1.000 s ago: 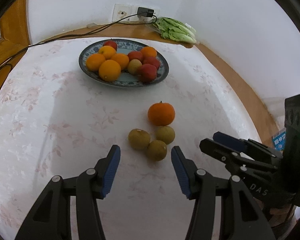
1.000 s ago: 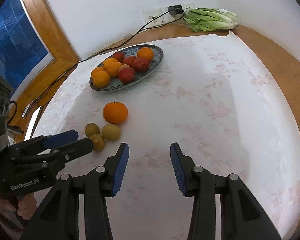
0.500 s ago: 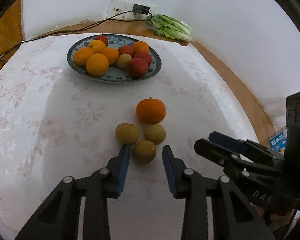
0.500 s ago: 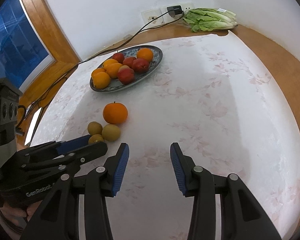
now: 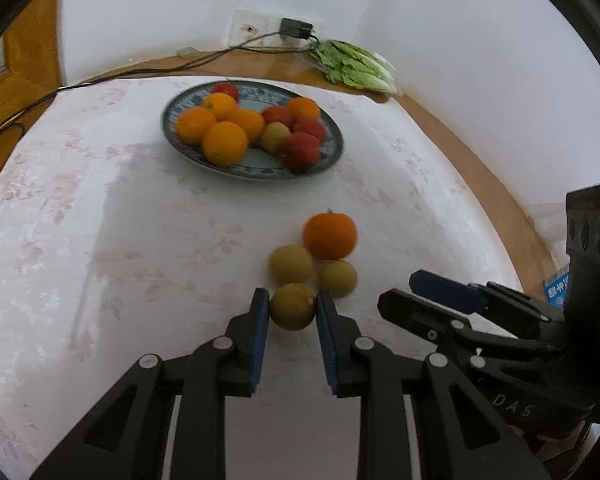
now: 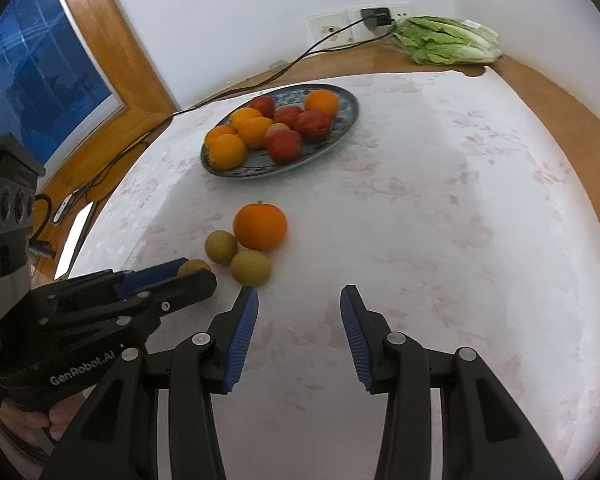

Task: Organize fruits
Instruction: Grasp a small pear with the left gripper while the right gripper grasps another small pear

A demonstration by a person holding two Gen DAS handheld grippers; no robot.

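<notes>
Left claw (image 5: 292,309) pinches the nearest yellow-green fruit (image 5: 292,306), apparently touching both pads. Right claw (image 6: 299,304) is spread above the worktop (image 6: 440,208), near its front edge.

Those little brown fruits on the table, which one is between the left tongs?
The nearest brown fruit, the one between the left tongs. The two other brown fruits lie farther off, beside the loose orange.

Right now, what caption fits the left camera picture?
Left gripper closes on a small brown fruit near the plate.
</notes>
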